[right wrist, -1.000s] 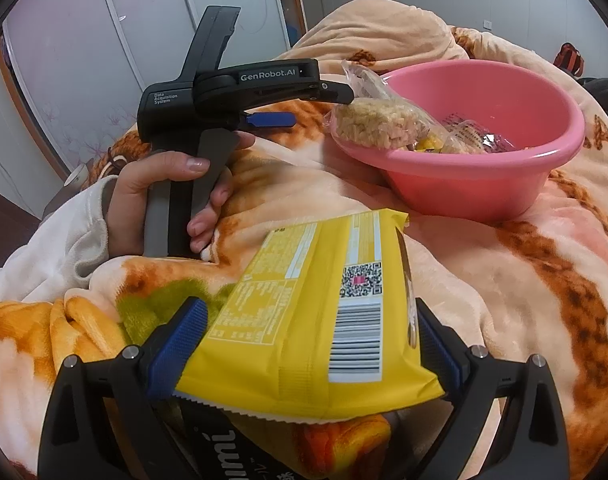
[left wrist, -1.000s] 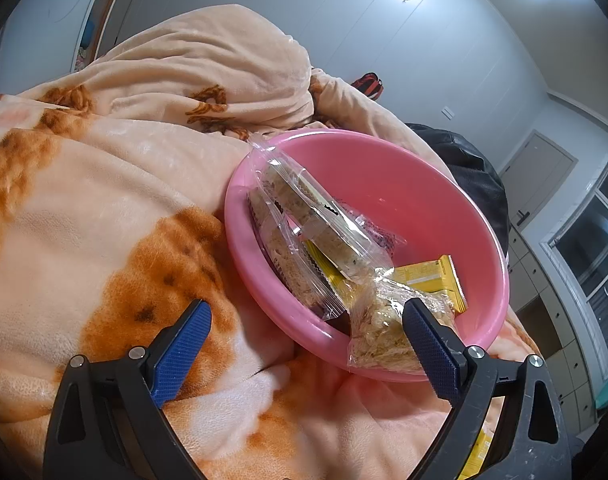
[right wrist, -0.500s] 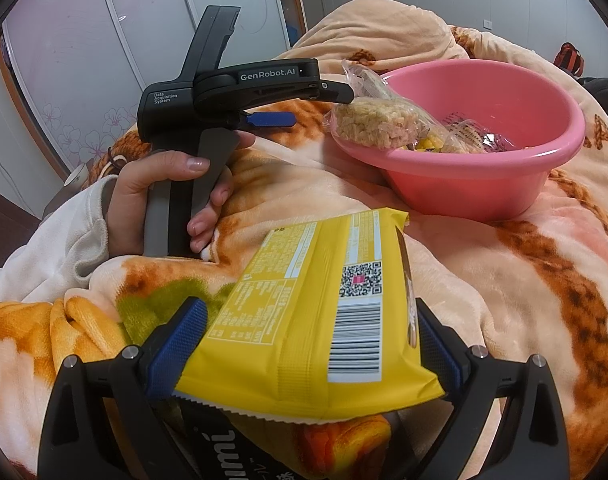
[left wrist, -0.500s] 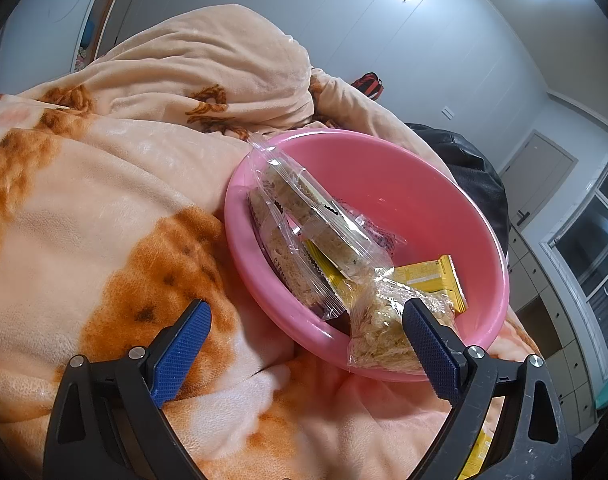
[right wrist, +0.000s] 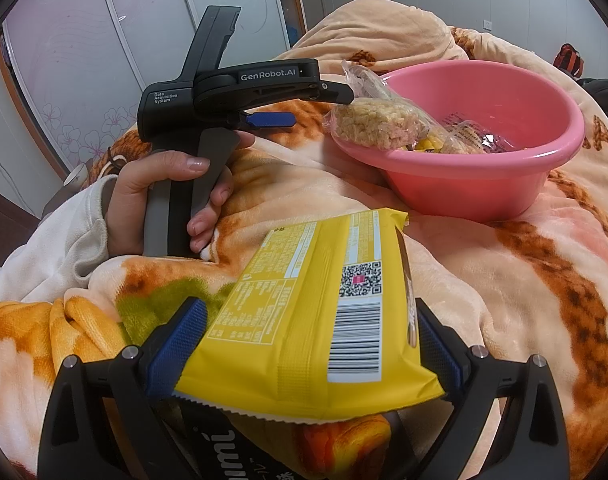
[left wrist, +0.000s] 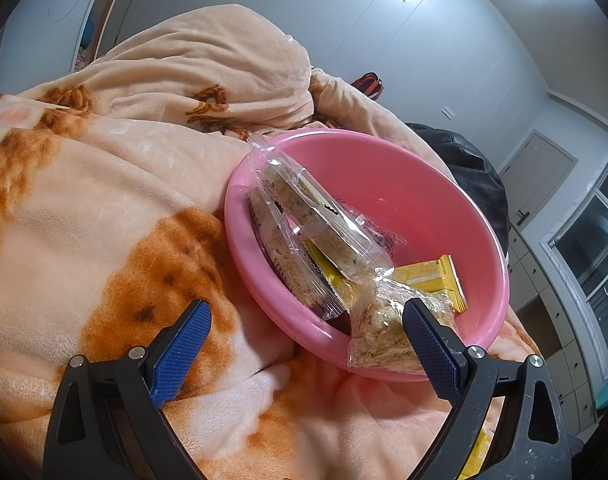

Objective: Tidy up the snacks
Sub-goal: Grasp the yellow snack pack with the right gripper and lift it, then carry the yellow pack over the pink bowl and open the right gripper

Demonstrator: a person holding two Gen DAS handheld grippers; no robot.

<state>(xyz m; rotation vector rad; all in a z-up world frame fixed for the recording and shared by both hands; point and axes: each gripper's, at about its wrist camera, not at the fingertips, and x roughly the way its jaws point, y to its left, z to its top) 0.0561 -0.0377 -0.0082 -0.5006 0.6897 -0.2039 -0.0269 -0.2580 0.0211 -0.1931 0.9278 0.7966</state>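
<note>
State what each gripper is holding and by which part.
The right gripper holds a yellow snack packet across its width at the near end. The left gripper is open, holding nothing.

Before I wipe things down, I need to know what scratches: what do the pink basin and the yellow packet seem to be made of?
The pink basin looks like moulded plastic, smooth and slightly glossy: light glints on its inner wall and its rim is rolled. The yellow packet, between the right gripper's fingers, appears to be printed plastic film with a soft sheen: it creases, and its end seal is serrated.
</note>
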